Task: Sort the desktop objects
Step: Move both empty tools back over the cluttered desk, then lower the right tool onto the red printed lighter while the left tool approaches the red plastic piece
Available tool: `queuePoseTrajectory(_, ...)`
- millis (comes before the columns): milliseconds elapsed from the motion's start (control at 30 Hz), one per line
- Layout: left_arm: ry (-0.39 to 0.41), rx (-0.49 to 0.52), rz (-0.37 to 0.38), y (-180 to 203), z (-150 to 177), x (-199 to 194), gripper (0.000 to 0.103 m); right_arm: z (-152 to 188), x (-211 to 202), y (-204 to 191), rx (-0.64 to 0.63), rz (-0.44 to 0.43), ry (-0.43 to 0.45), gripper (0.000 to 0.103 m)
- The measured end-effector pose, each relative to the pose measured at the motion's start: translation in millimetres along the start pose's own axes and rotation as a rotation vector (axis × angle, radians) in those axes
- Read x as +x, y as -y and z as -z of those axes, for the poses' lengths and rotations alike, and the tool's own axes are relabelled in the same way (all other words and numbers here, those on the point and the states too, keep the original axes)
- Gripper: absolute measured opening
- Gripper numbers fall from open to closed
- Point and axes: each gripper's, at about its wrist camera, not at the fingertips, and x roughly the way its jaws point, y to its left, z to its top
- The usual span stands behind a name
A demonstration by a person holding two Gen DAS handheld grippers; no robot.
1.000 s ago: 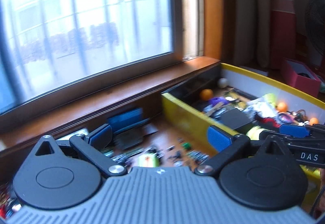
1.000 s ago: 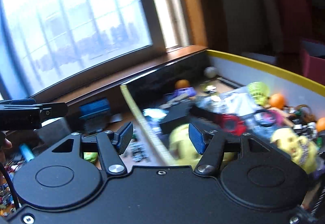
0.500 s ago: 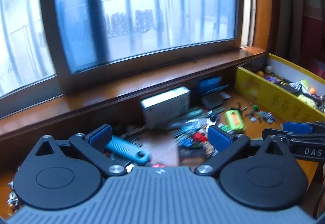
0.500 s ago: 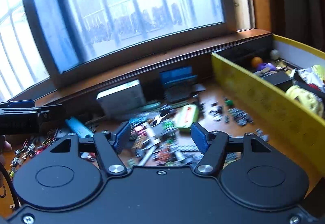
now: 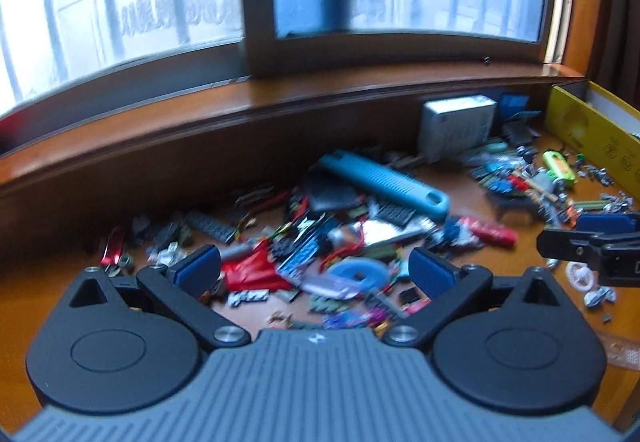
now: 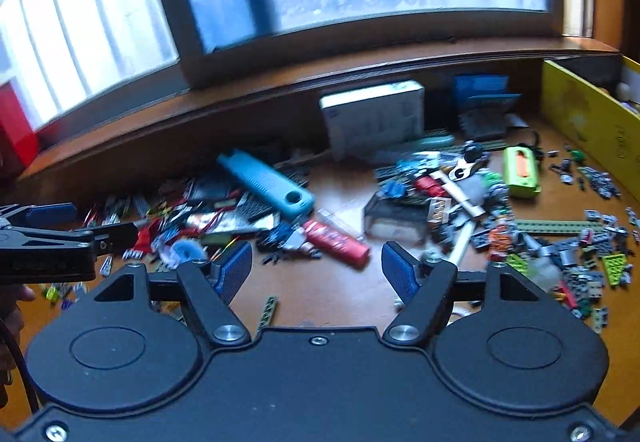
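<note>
The left gripper (image 5: 314, 268) has its jaws spread wide and holds nothing, above the clutter (image 5: 340, 242) on the wooden desk (image 5: 472, 181). The right gripper (image 6: 316, 266) has just been opening its jaws, nothing between them; a red tube (image 6: 340, 240) lies at twelve o'clock, the yellow box (image 6: 580, 117) at two o'clock.

The worktop (image 5: 460, 181) is viewed obliquely downward from close range by both wrist cameras, facing the window; the teal tool (image 5: 384, 183) (image 6: 266, 181) is shared.
</note>
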Motion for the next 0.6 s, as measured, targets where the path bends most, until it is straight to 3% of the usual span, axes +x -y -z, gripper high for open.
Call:
queuePoseTrajectory(133,-0.029,-0.026,-0.007,-17.2,13.3,15.4,0.103,0.2,24.0,-13.8,-0.016,-0.028,-0.029,0.073)
queuePoseTrajectory(467,-0.024,0.029,0.153,-12.8,20.0,39.6,0.103,1.4,55.7,-10.6,0.005,-0.004,-0.093,0.073)
queuePoseTrajectory(600,-0.010,0.037,0.134,-16.4,19.3,48.7,0.103,5.1,60.6,-11.0,0.004,0.004,-0.111,0.073)
